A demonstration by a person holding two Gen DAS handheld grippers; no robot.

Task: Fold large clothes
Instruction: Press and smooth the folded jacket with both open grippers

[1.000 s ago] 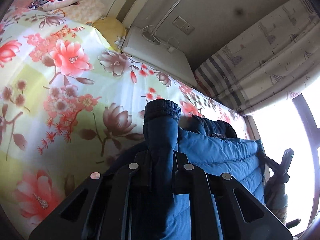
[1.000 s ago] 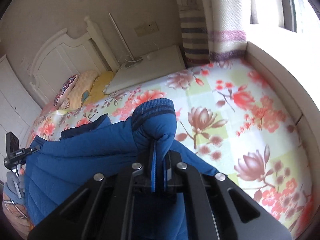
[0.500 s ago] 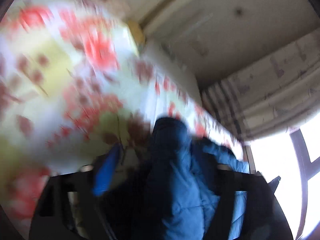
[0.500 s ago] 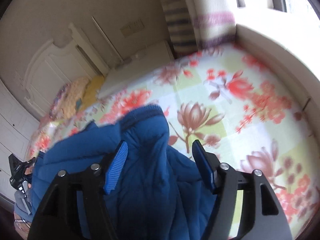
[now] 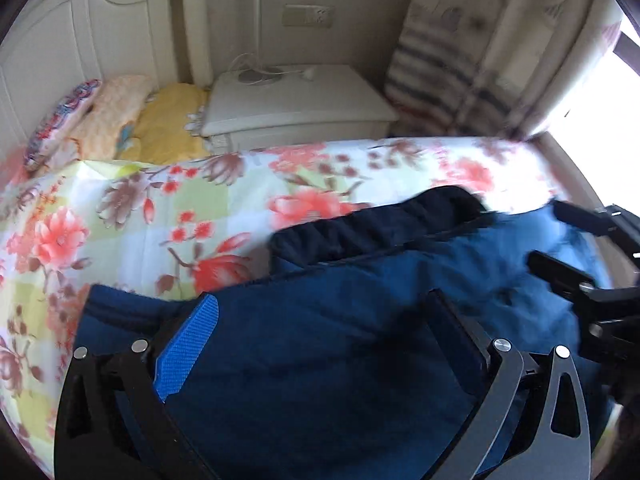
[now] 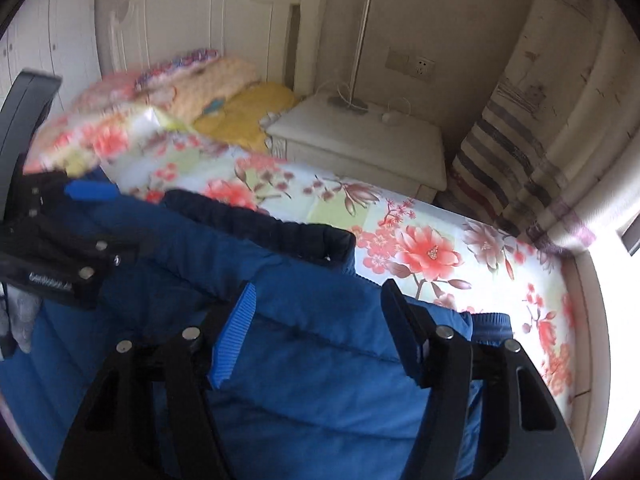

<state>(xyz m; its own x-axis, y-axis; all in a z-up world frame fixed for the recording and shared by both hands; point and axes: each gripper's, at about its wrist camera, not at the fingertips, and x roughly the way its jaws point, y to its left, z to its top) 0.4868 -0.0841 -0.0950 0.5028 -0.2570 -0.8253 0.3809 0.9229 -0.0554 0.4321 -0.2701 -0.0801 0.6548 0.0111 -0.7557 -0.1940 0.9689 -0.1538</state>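
You are looking at the bed (image 5: 132, 216) with its floral sheet (image 6: 424, 248) in both views, and the blue padded jacket (image 5: 360, 360) is lying spread across its near side, under both of your grippers. Your right wrist view is showing the tall headboard (image 6: 192, 20) and the thin lamp stem (image 6: 360, 40) on the nightstand (image 6: 360, 140); your left wrist view is cutting those short but is showing the bright window edge (image 5: 600, 92) beside the striped curtain (image 5: 460, 60). The jacket's long axis is running side to side across both views, with its dark ribbed collar (image 6: 260, 228) on the far edge, toward the nightstand. A ribbed cuff (image 6: 488, 320) is showing only in the right view. Your left gripper (image 5: 320, 344) is standing wide apart over the fabric, having just been opening, gripping nothing. Your right gripper (image 6: 320, 328) is also parted, pads clear of the cloth below.
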